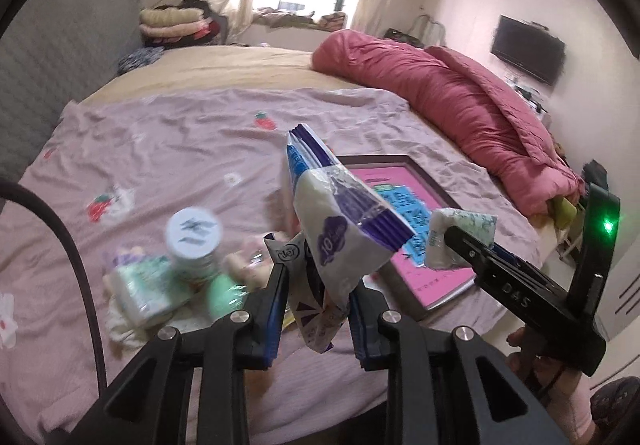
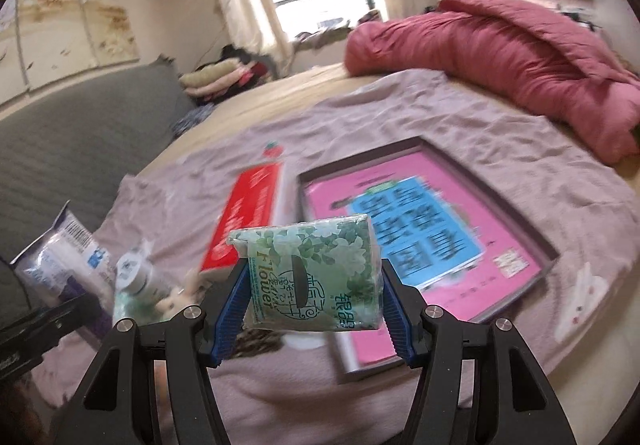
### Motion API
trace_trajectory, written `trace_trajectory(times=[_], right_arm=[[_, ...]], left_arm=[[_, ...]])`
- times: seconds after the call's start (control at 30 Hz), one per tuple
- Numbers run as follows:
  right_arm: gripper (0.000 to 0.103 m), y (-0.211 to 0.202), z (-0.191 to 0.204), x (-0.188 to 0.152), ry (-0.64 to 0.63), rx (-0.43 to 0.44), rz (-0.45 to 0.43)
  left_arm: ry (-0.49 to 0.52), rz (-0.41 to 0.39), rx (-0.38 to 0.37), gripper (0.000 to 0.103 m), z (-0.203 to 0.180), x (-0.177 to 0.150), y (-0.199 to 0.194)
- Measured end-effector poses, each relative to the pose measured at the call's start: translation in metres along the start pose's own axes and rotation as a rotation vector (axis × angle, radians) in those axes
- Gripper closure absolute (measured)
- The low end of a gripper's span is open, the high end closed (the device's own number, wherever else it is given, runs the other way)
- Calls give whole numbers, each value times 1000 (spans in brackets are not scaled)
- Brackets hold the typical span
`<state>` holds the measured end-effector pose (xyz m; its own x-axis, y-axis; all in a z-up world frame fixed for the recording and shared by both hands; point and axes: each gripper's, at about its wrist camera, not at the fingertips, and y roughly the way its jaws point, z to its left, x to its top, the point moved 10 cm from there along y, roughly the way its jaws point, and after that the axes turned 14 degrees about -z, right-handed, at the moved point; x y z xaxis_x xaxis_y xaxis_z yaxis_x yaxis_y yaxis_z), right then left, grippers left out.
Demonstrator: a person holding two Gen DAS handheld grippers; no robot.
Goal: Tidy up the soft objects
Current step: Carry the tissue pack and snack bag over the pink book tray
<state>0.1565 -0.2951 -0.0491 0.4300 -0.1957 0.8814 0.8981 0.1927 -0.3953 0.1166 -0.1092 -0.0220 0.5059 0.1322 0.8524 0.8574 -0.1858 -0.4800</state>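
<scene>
My left gripper (image 1: 318,277) is shut on a white and purple tissue pack (image 1: 340,221) and holds it above the bed; the pack also shows in the right wrist view (image 2: 60,257). My right gripper (image 2: 312,285) is shut on a green flower-print tissue pack (image 2: 316,277), held in the air near the tray; that pack also shows in the left wrist view (image 1: 460,241). A shallow dark-framed tray with a pink and blue bottom (image 2: 516,205) lies on the bed to the right (image 1: 404,161). A pile of small items, with another green tissue pack (image 1: 148,281) and a white-lidded jar (image 1: 194,241), lies at the left.
A red box (image 2: 244,213) lies left of the tray. A rolled red quilt (image 1: 460,105) runs along the bed's right side. A grey headboard (image 1: 48,57) is at the left. The pink sheet (image 1: 180,149) covers the bed.
</scene>
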Motion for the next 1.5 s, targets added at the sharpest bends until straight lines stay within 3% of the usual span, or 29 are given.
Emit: trace_trajectory(times=[0.17, 0.37, 0.67, 0.83, 1.1, 1.27, 1.5], right_arm=[[40, 2, -41, 16, 11, -99, -47], [40, 12, -92, 16, 14, -195, -39], [40, 18, -138, 11, 135, -245, -25], [40, 24, -149, 6, 154, -260, 3], [40, 43, -164, -13, 186, -290, 108], [39, 54, -164, -25, 165, -299, 176], [39, 57, -162, -30, 127, -329, 207]], left_arm=[[62, 7, -54, 74, -43, 5, 16], [138, 33, -121, 74, -97, 3, 49], [208, 176, -196, 74, -159, -29, 128], [260, 265, -199, 74, -172, -53, 157], [377, 328, -180, 74, -179, -82, 170], [361, 356, -179, 73, -176, -91, 173], [337, 381, -166, 71, -167, -94, 175]])
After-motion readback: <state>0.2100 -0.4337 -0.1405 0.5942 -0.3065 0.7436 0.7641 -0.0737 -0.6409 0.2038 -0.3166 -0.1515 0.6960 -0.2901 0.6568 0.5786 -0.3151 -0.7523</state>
